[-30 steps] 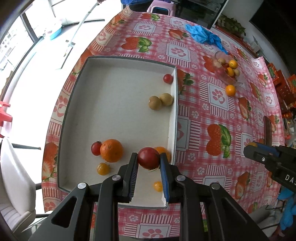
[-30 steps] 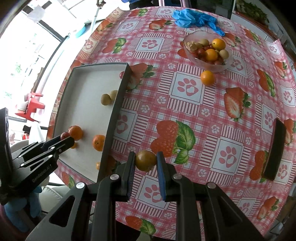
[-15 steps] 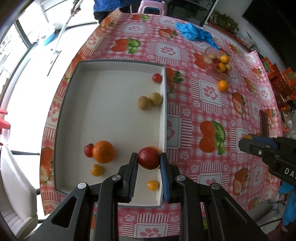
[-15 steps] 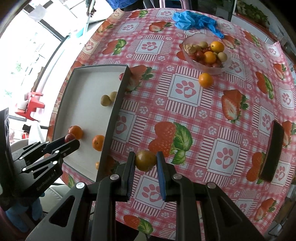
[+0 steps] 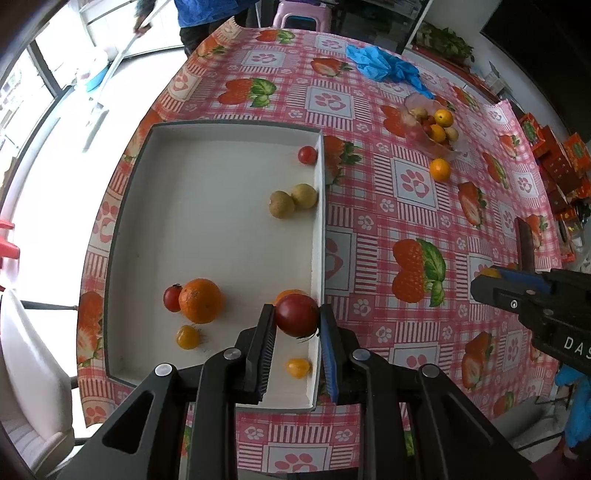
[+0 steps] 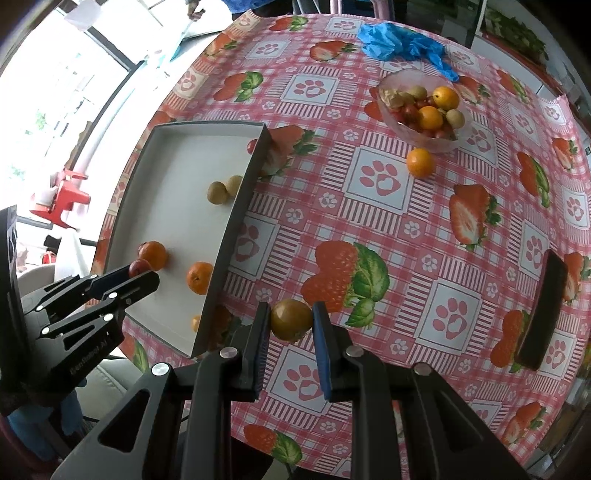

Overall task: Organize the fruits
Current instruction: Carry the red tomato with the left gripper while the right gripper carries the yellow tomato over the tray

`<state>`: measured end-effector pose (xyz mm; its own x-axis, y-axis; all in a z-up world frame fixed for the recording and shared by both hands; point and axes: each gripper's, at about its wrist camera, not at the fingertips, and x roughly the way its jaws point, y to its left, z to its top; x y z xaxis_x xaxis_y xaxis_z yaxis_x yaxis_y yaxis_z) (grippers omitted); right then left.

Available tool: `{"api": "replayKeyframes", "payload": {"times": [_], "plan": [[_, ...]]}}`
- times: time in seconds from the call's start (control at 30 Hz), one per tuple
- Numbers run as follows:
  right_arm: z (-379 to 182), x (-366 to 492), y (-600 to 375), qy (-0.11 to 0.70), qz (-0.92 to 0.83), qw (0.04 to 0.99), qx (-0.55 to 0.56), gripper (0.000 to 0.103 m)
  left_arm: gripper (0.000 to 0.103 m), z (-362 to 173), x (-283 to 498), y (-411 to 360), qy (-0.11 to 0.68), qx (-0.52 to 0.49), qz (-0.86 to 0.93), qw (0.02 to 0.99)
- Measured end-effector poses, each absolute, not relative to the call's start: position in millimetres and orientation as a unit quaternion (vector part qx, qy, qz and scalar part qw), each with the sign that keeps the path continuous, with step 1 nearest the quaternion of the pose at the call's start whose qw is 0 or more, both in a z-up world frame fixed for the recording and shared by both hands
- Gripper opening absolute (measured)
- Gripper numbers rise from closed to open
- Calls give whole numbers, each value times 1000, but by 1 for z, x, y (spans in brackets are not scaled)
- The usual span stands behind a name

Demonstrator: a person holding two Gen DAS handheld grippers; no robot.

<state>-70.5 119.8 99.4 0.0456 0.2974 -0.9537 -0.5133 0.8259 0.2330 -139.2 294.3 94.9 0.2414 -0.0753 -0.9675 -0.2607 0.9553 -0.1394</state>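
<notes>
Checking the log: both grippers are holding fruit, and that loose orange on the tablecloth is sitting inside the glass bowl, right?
Not quite. The loose orange sits on the tablecloth beside the glass bowl, not inside; the right wrist view shows it. Both grippers do hold fruit.

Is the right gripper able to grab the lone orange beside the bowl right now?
Probably not yet: the right gripper is shut on a brownish fruit. Otherwise the tablecloth toward the orange looks open.

A lived-in home dining spot: the desk (image 6: 406, 229) wears a pink checked oilcloth printed with strawberries and paw prints. Beyond it, far ahead of the claw, stand a pink plastic stool (image 5: 297, 20), bright floor-length windows (image 5: 33, 92) and a leafy houseplant (image 5: 445, 40).
</notes>
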Motion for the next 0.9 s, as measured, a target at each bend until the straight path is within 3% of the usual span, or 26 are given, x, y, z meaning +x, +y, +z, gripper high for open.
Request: {"api": "replayKeyframes", "payload": {"times": [0.9], "plan": [[82, -77, 212, 637, 348, 672, -145, 25, 25, 62, -166, 368, 623, -196, 141, 744]]}}
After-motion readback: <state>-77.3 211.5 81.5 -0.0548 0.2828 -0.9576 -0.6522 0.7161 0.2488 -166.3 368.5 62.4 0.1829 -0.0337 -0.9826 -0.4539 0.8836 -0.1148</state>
